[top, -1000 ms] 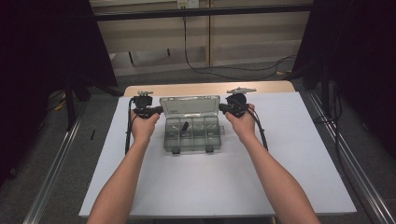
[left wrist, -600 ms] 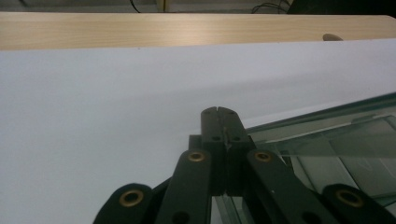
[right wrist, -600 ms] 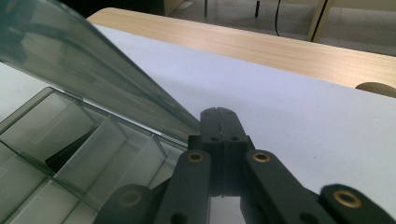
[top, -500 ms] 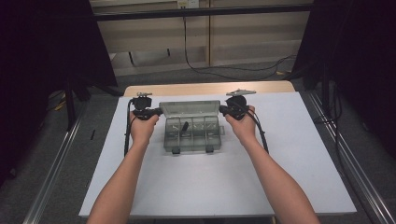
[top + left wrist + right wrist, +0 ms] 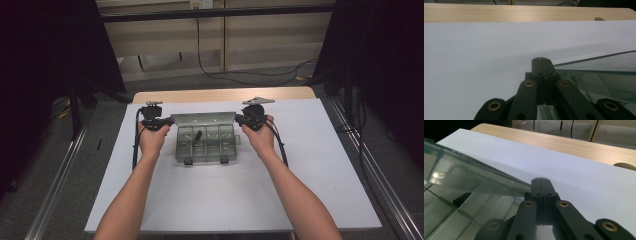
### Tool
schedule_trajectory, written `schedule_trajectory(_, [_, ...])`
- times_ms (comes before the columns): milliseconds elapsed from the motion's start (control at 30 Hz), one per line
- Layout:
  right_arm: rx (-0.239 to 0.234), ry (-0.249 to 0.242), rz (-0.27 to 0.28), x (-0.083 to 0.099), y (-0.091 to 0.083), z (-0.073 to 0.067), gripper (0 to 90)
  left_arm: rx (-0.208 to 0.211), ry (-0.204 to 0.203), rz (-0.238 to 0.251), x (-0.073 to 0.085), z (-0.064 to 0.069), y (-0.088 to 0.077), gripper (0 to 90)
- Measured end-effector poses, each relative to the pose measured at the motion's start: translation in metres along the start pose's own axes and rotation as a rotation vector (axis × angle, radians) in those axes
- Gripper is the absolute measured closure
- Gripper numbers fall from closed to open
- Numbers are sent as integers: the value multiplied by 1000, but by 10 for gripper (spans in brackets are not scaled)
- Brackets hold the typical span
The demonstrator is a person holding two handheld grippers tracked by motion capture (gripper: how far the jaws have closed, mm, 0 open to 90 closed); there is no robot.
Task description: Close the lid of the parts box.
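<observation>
Clear box (image 5: pixel 205 142) sits on the white sheet (image 5: pixel 300 190) that covers the desk (image 5: pixel 220 94), toward the far middle of it, between the person's two hands. Its lid (image 5: pixel 202 119) stands open along the far edge, tilted up and back. The tray is split into several compartments; a small dark piece (image 5: pixel 197 136) lies in one left of centre, and two dark latches (image 5: pixel 189 161) sit on the near rim.

The left hand-held gripper (image 5: pixel 169 121) is just beside the box's far left corner, and its jaws are closed tight together with nothing between them. In the left gripper view, the left hand-held gripper (image 5: pixel 541 59) shows its joined tips over the white sheet, with the lid's edge (image 5: pixel 596 59) running off to the right just beside them; whether they touch it cannot be told.

The right hand-held gripper (image 5: pixel 239 119) is at the far right corner, jaws likewise pressed shut on nothing. In the right gripper view, the right hand-held gripper (image 5: pixel 541 179) has its tips next to the lid's corner (image 5: pixel 519 185), which slopes in from the left; contact cannot be told here either.

Both forearms reach in from the near edge, and a black cable (image 5: pixel 135 145) trails from each gripper.
</observation>
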State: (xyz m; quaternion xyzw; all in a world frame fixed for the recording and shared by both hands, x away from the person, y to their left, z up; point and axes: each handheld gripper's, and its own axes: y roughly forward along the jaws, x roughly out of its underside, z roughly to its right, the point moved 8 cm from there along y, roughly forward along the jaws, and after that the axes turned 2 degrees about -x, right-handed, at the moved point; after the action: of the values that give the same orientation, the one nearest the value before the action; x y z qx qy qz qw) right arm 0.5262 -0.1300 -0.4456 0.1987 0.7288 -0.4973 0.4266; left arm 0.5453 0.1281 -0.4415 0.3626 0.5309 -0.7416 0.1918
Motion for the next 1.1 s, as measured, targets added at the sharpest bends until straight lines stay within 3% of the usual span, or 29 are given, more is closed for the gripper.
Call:
schedule_trajectory(733, [-13, 1, 4, 8, -6, -4, 900, 30, -13, 10, 3, 2, -7, 900])
schedule_trajectory(1000, [-17, 3, 7, 10, -9, -6, 900, 40, -10, 5, 4, 3, -10, 900])
schedule_trajectory(1100, [-17, -2, 5, 11, -10, -7, 900, 24, 9, 6, 5, 5, -11, 900])
